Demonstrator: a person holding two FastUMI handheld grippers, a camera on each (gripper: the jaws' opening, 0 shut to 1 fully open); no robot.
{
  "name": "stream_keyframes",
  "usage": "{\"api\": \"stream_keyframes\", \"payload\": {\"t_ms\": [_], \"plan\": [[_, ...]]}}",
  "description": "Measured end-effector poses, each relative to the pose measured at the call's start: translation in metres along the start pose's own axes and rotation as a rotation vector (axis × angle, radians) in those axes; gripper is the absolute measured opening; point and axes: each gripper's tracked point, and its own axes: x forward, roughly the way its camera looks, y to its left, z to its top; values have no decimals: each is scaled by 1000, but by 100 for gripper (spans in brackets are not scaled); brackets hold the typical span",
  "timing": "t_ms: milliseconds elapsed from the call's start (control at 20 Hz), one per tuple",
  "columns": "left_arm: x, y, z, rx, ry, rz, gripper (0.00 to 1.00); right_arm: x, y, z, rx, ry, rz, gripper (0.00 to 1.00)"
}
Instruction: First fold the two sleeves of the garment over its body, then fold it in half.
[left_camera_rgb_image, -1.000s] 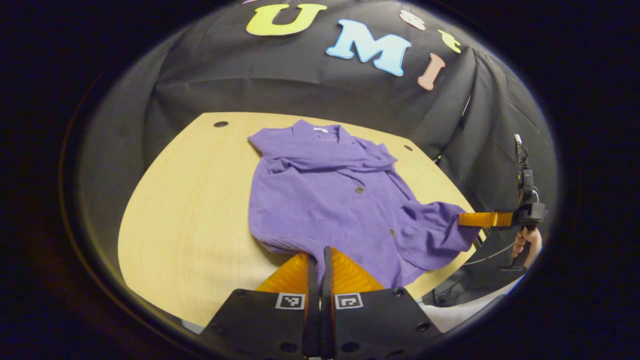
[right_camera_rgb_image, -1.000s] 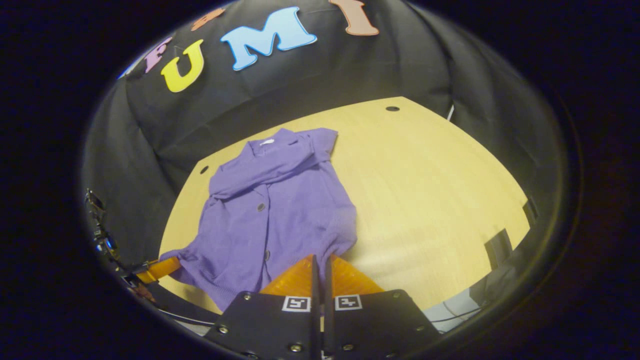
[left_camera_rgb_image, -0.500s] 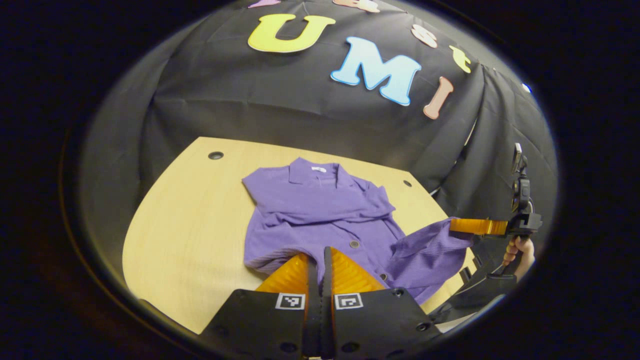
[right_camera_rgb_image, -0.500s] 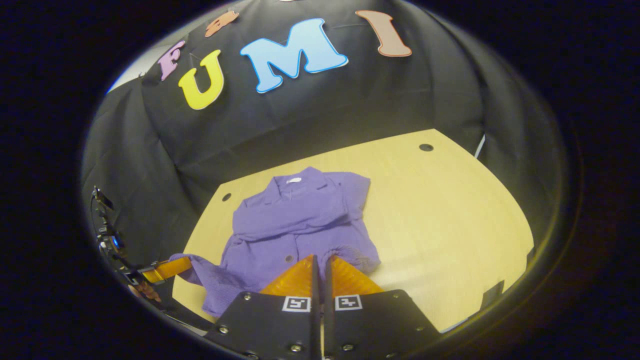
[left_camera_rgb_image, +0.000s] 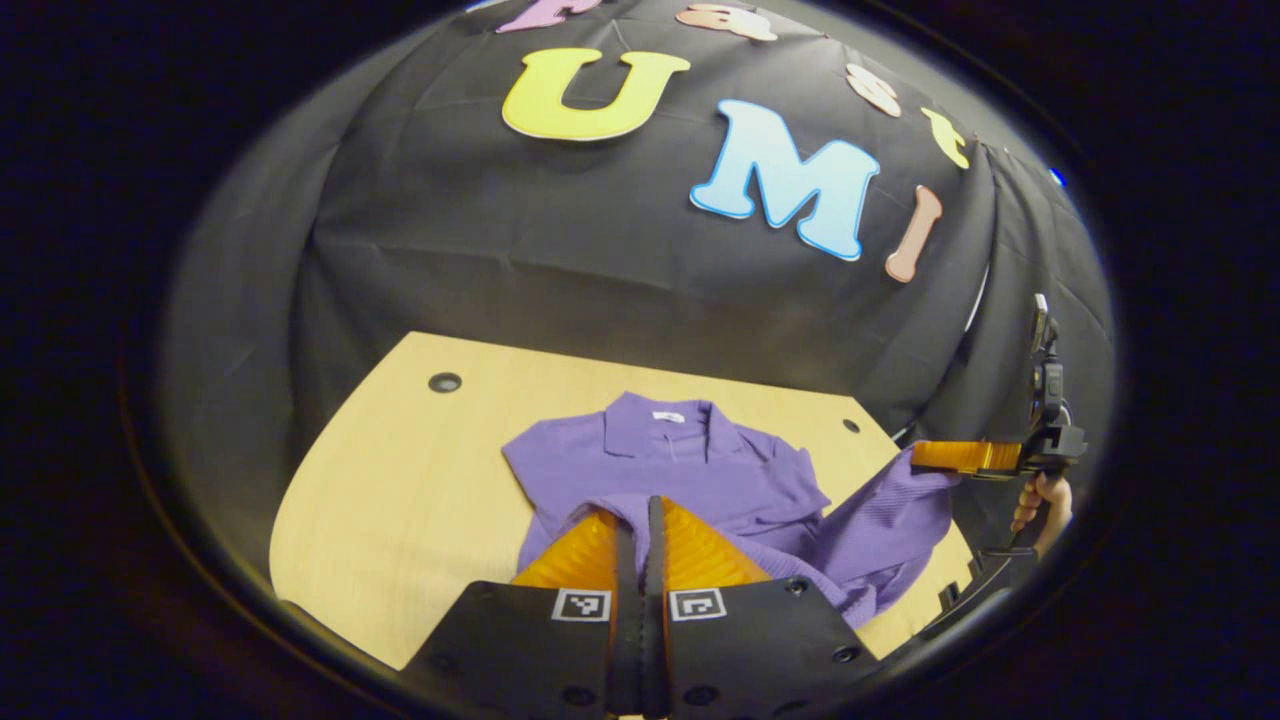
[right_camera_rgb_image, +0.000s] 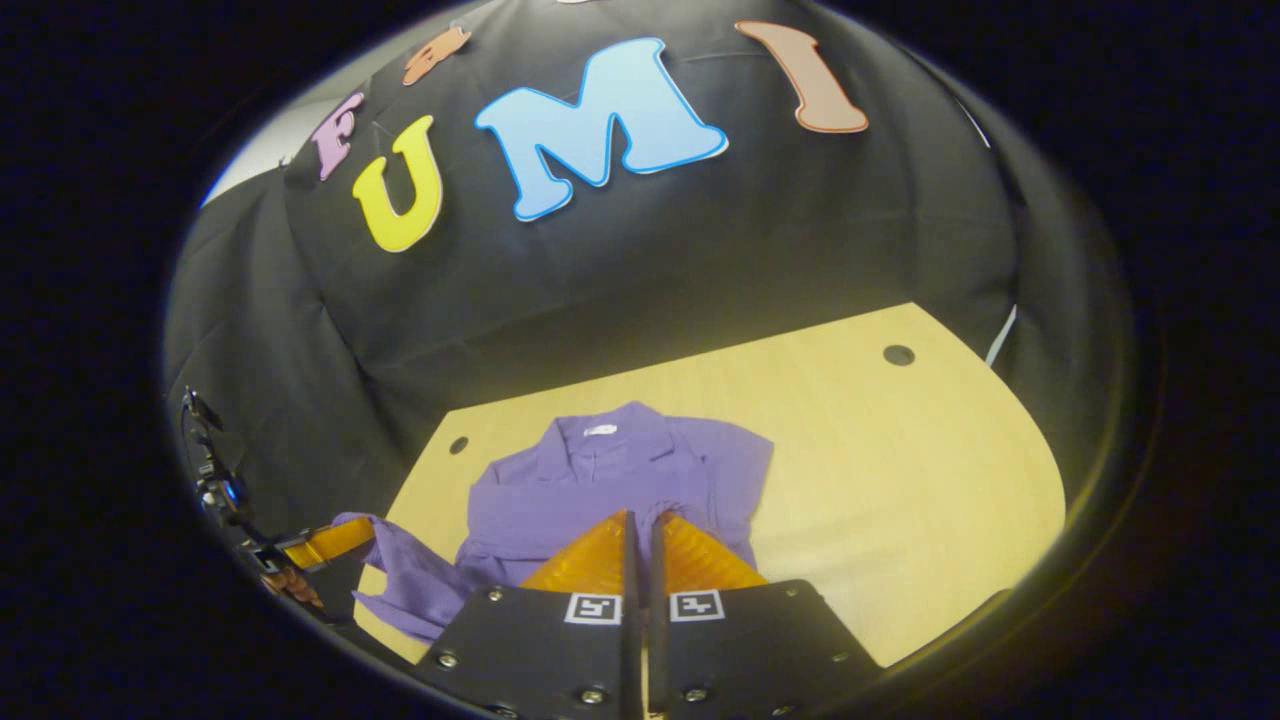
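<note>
Cardigan (left_camera_rgb_image: 690, 480) purple, on wooden table (left_camera_rgb_image: 400, 500) at 6 o'clock | left gripper view: left gripper (left_camera_rgb_image: 640, 525) clamps hem, lifting for the half-fold; right gripper (left_camera_rgb_image: 925, 456) at 3 o'clock | right gripper view: own claw pinches the other hem corner.

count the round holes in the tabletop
2 in each view. Left gripper view: one hole at the far left corner, one far right beside the garment. Right gripper view: and. The garment may hide others.
</note>
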Motion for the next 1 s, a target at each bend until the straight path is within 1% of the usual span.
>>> {"api": "stream_keyframes", "payload": {"t_ms": [150, 350, 550, 650, 1000], "plan": [[28, 5, 23, 4, -24, 21, 7, 24, 0, 20, -1, -3, 22, 3], [67, 12, 44, -25, -42, 41, 7, 52, -5, 43, 9, -5, 38, 3], [108, 23, 71, -57, -66, 64, 7, 87, -21, 70, 11, -17, 34, 3], [132, 29, 86, -66, -98, 73, 7, 104, -29, 80, 18, -17, 33, 3], [207, 46, 98, -39, -87, 134, 7, 175, -42, 99, 20, 3, 19, 3]]}}
